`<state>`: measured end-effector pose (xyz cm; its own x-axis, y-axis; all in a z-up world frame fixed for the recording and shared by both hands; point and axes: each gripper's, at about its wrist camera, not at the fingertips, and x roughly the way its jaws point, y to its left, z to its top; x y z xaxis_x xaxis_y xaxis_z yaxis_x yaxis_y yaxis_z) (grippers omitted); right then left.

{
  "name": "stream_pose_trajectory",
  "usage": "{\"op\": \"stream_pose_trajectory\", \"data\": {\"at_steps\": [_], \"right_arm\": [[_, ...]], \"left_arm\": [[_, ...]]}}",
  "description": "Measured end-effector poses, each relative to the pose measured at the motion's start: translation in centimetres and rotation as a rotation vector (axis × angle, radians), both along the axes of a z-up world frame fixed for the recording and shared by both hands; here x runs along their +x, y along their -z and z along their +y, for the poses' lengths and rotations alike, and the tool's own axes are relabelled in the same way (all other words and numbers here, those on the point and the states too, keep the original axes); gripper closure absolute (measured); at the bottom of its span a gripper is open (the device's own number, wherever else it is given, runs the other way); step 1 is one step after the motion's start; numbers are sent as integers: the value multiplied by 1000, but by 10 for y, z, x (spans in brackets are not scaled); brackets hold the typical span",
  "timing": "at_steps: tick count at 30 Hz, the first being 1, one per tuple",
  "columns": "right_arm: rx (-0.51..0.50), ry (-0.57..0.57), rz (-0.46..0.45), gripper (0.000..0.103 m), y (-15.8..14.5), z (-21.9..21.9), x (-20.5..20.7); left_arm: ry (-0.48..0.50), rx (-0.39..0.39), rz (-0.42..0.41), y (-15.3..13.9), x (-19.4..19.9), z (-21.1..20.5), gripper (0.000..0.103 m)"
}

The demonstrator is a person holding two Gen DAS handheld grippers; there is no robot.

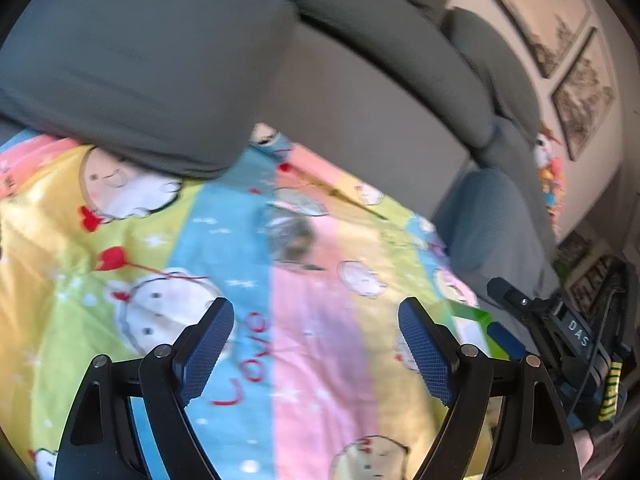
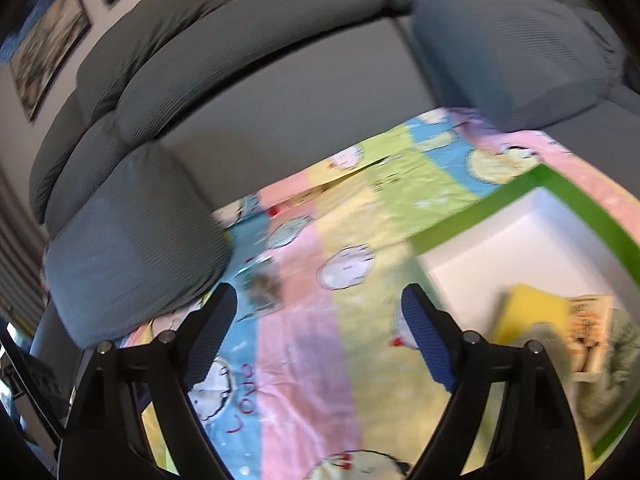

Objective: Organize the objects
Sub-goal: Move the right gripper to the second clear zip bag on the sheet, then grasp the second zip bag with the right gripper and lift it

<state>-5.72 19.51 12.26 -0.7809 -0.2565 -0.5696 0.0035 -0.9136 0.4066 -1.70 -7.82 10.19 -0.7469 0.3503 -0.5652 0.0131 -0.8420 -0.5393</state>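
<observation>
A striped cartoon-print sheet (image 1: 192, 240) (image 2: 320, 380) covers the seat of a grey sofa. On it lies a small dark, blurred item (image 1: 290, 236) (image 2: 262, 288) that I cannot identify. My left gripper (image 1: 316, 344) hovers open over the sheet, short of that item, with nothing between its pads. My right gripper (image 2: 320, 332) is open and empty too, the item just beyond its left finger. A white box with a green rim (image 2: 576, 200) (image 1: 472, 316) sits to the right, holding a yellow block (image 2: 532, 308), a printed packet (image 2: 592, 332) and a pale green cloth (image 2: 616, 380).
Loose grey cushions lie on the sheet's far edges (image 1: 140, 68) (image 2: 132, 240) (image 2: 512, 52). The sofa back (image 1: 400, 60) runs behind. Framed pictures (image 1: 584, 96) hang on the wall, and a colourful toy (image 1: 550, 172) sits at the sofa's end. The right gripper (image 1: 500, 312) shows at the left view's right edge.
</observation>
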Motion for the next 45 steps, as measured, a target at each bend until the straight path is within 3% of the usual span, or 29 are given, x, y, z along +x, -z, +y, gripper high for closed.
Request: {"op": "stream_pose_trajectory", "data": {"at_steps": [6, 13, 17, 22, 24, 26, 27, 30, 35, 45], "right_arm": [[113, -144, -39, 19, 14, -60, -38], [106, -262, -142, 19, 51, -103, -99], [103, -234, -237, 19, 79, -116, -135], [181, -232, -266, 19, 96, -134, -153], [202, -216, -255, 22, 98, -139, -155], [219, -205, -249, 34, 98, -140, -157], [222, -213, -256, 36, 99, -142, -159], [256, -206, -252, 49, 99, -144, -157], [214, -218, -282, 52, 92, -134, -137], [206, -342, -444, 51, 82, -90, -41]], "left_arm": [[-38, -22, -85, 16, -8, -24, 18], [-56, 4, -169, 28, -11, -36, 18], [-38, 19, -177, 27, -11, -36, 18], [-54, 13, -187, 25, -13, -39, 18], [-54, 21, -187, 25, -14, -40, 18], [-54, 24, -183, 24, -13, -41, 18], [-56, 21, -183, 24, -13, -42, 18], [-67, 15, -188, 25, -13, -44, 18], [-69, 20, -198, 27, -14, -44, 18], [-22, 54, -243, 37, -16, -40, 18]]}}
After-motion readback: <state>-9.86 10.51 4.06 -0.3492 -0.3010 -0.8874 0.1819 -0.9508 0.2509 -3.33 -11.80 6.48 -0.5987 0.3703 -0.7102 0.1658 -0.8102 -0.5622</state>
